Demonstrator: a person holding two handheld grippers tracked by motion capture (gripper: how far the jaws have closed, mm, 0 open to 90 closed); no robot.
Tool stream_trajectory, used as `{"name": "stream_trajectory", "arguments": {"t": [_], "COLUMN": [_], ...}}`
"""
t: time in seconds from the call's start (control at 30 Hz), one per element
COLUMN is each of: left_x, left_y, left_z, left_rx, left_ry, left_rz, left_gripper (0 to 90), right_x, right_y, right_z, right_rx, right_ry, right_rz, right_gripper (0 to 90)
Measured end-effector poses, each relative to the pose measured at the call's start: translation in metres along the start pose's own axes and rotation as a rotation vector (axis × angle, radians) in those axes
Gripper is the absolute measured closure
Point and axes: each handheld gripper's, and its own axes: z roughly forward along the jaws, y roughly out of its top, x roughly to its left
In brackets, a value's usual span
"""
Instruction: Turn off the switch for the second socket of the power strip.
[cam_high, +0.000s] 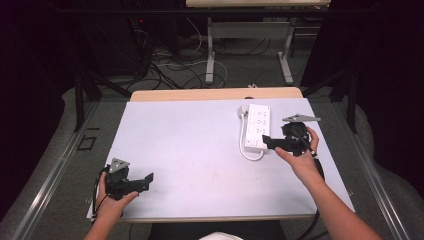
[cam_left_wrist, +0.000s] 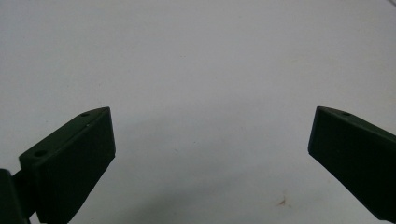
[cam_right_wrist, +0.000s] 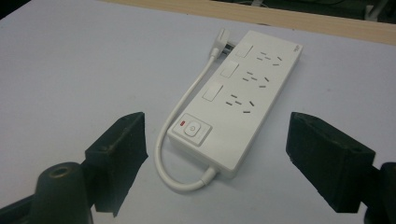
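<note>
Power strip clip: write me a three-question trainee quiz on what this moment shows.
1. True or false: the right gripper is clamped on the power strip.
2. Where does the white cord run? A) beside the strip's switch side B) across the sockets
3. What lies between the left gripper jaws?

Key: 1 false, its jaws stand open, short of the strip. 2 A. 3 Bare white table surface.
</note>
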Motion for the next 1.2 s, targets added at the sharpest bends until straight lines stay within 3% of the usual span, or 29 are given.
{"name": "stream_trajectory", "arguments": {"t": [0.53, 0.93, 1.2], "left_x": [0.0, 0.001, 0.001], "left_y": [0.0, 0.0, 0.0], "left_z": [0.001, 0.0, 0.001], "left_rx": [0.001, 0.003, 0.004], "left_ry": [0.0, 0.003, 0.004], "left_rz": [-0.006, -0.007, -0.007], "left_gripper": [0.4, 0.7, 0.9], "right_x": [-0.003, -0.004, -0.007], "right_y": [0.021, 0.036, 0.043], "right_z": [0.006, 0.014, 0.019], "right_rx": [0.008, 0.017, 0.019], "right_ry": [-0.033, -0.049, -0.061], "right_rz": [-0.006, 0.0, -0.02], "right_gripper": [25.5, 32.4, 39.6]}}
